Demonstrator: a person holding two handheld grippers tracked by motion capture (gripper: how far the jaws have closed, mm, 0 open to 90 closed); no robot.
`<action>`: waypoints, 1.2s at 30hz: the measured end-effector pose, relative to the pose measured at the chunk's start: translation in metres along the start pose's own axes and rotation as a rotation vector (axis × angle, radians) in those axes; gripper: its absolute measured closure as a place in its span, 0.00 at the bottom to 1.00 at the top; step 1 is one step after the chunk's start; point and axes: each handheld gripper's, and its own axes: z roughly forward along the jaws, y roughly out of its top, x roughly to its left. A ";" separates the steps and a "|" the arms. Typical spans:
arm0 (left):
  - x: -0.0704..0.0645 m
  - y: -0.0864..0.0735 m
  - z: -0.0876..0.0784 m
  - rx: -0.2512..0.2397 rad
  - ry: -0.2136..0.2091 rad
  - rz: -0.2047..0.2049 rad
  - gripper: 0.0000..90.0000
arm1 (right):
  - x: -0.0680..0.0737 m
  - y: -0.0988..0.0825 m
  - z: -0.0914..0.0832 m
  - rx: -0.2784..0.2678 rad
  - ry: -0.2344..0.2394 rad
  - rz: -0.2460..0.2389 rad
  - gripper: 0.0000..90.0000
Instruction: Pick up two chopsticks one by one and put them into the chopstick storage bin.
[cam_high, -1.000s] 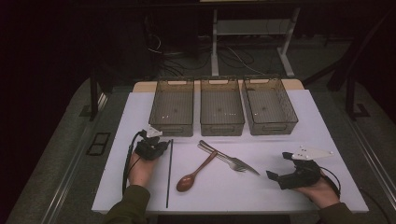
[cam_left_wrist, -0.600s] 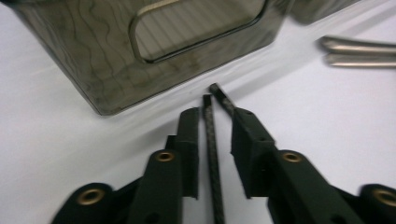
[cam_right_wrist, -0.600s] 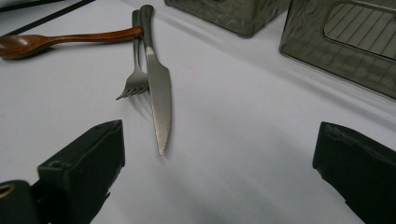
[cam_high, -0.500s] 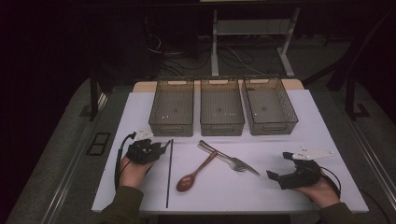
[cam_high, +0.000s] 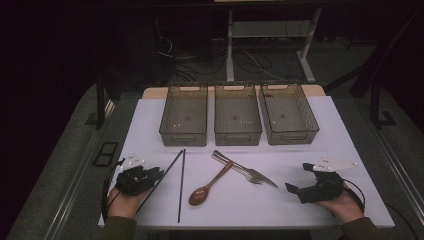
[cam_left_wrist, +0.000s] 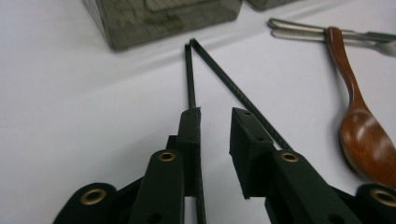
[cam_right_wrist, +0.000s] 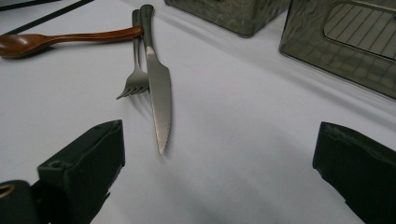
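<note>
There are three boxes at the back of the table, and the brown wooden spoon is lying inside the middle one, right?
Not quite. There are three boxes, but the middle box has nothing in it. The brown wooden spoon lies on the white table in front of the boxes, its handle resting across the fork. The high view shows it.

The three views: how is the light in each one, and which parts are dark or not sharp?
High view: the white table is lit, the room around it nearly black. Left gripper view: the chopsticks look sharp, the near jaws soft, and glare sits on the wooden spoon. Right gripper view: the knife throws a soft shadow; the near jaws are dark and blurred.
</note>
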 end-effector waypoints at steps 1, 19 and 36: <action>0.000 -0.003 0.000 0.002 -0.001 0.001 0.81 | 0.000 0.000 0.000 0.000 0.000 0.000 0.02; 0.001 -0.023 0.005 0.070 0.009 -0.018 0.91 | 0.000 -0.001 0.000 -0.001 -0.004 -0.002 0.02; 0.003 -0.026 0.008 0.093 0.034 0.002 0.94 | -0.001 -0.001 0.000 -0.001 -0.006 -0.001 0.02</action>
